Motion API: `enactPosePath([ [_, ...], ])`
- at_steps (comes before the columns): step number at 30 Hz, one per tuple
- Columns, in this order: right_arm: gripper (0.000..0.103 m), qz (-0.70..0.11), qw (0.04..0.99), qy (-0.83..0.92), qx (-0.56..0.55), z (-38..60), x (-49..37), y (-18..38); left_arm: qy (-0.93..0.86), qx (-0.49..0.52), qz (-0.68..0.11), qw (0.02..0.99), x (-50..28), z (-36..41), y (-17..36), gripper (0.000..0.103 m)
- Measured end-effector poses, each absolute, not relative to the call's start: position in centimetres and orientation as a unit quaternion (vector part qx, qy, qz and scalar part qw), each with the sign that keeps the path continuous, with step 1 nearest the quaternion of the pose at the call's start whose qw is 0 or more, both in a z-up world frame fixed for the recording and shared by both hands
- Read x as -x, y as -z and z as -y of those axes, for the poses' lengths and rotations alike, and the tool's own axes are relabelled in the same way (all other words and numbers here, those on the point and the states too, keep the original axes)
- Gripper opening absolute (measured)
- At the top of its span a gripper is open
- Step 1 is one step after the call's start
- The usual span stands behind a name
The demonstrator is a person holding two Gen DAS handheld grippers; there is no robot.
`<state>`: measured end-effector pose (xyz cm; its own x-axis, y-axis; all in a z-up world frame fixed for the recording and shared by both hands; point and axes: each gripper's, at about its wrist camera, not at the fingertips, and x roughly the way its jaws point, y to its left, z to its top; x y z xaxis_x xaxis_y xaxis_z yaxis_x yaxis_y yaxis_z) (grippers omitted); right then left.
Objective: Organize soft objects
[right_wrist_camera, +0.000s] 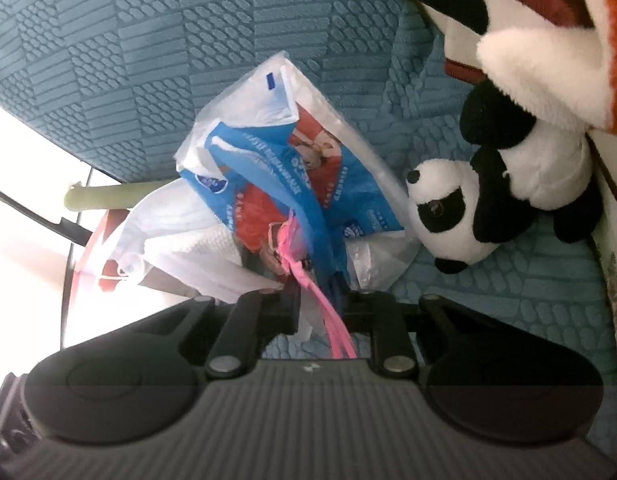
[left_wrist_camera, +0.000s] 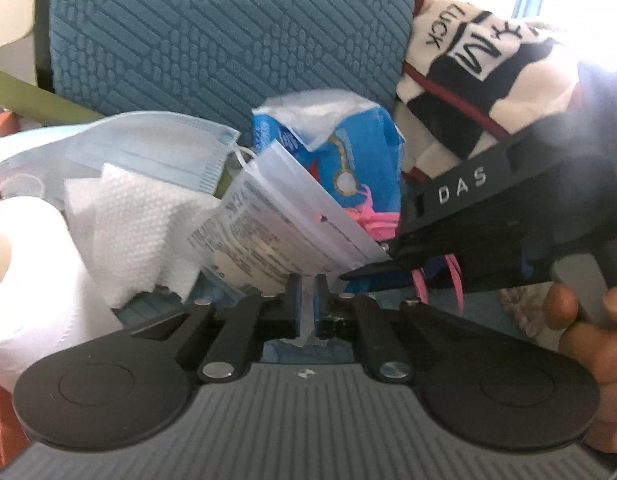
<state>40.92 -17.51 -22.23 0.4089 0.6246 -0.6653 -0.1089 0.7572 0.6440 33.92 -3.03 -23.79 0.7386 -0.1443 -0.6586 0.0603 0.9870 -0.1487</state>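
On a teal cushion (left_wrist_camera: pixel 228 32) lies a heap of soft goods. My left gripper (left_wrist_camera: pixel 306 306) is shut on the bottom edge of a clear printed mask packet (left_wrist_camera: pixel 268 232). Behind it stands a blue tissue bag (left_wrist_camera: pixel 348 148) with pink cords (left_wrist_camera: pixel 420 286). My right gripper (left_wrist_camera: pixel 382 258) comes in from the right, held by a hand (left_wrist_camera: pixel 580 320). In the right wrist view the right gripper (right_wrist_camera: pixel 318 306) is shut on the bunched end of the blue tissue bag (right_wrist_camera: pixel 308 184), and the pink cords (right_wrist_camera: pixel 332 320) run between its fingers.
A blue face mask (left_wrist_camera: pixel 148 148), a white paper towel (left_wrist_camera: pixel 140 216) and a toilet roll (left_wrist_camera: pixel 24 276) lie left of the packet. A printed plush throw (left_wrist_camera: pixel 468 72) is at the back right. A panda toy (right_wrist_camera: pixel 468 208) lies right of the bag.
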Motion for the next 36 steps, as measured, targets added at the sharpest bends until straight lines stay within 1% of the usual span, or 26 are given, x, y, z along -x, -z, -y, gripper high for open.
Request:
enactPosePath([
  [5, 0.017, -0.49, 0.796, -0.231, -0.27, 19.0, -40.5, 22.1, 0.042, 0.087, -0.349, 0.932, -32.7, 1.9, 22.5, 0.003],
  [11, 0.015, -0.484, 0.796, -0.242, -0.273, 19.2, -39.6, 21.9, 0.037, 0.11, -0.338, 0.934, -30.8, 1.1, 21.2, 0.003],
  [15, 0.013, -0.485, 0.795, -0.238, -0.275, 19.4, -38.9, 21.9, 0.037, 0.151, -0.335, 0.929, -29.7, 0.3, 20.8, 0.003],
  [19, 0.013, -0.488, 0.796, -0.232, -0.272, 19.6, -38.4, 21.9, 0.04, 0.224, -0.33, 0.916, -28.4, -0.9, 21.3, 0.005],
  [21, 0.013, -0.49, 0.796, -0.231, -0.269, 19.6, -38.2, 22.0, 0.037, 0.254, -0.34, 0.905, -27.9, -1.4, 21.7, 0.016],
  [23, 0.013, -0.493, 0.798, -0.232, -0.259, 19.4, -37.8, 21.8, 0.038, 0.289, -0.345, 0.892, -27.3, -2.0, 22.3, 0.058],
  [24, 0.013, -0.493, 0.799, -0.233, -0.254, 19.3, -37.7, 21.7, 0.036, 0.305, -0.338, 0.89, -26.9, -2.2, 22.5, 0.063],
  [26, 0.014, -0.489, 0.803, -0.237, -0.245, 19.1, -37.2, 21.4, 0.034, 0.322, -0.328, 0.887, -26.4, -2.6, 22.9, 0.064],
  [30, 0.014, -0.481, 0.807, -0.24, -0.242, 19.3, -36.7, 21.1, 0.018, 0.334, -0.351, 0.875, -26.9, -2.9, 24.1, 0.063],
  [33, 0.013, -0.477, 0.807, -0.244, -0.246, 19.4, -36.7, 21.1, 0.015, 0.365, -0.345, 0.865, -27.2, -3.5, 24.9, 0.063],
  [34, 0.011, -0.475, 0.808, -0.249, -0.245, 19.4, -36.6, 21.0, 0.01, 0.376, -0.345, 0.86, -27.4, -3.7, 25.2, 0.063],
  [35, 0.006, -0.472, 0.808, -0.254, -0.244, 19.4, -36.5, 20.8, 0.003, 0.383, -0.345, 0.857, -27.6, -3.9, 25.5, 0.062],
  [36, 0.006, -0.469, 0.809, -0.258, -0.243, 19.2, -36.4, 20.6, -0.002, 0.389, -0.347, 0.853, -27.9, -4.1, 25.9, 0.061],
])
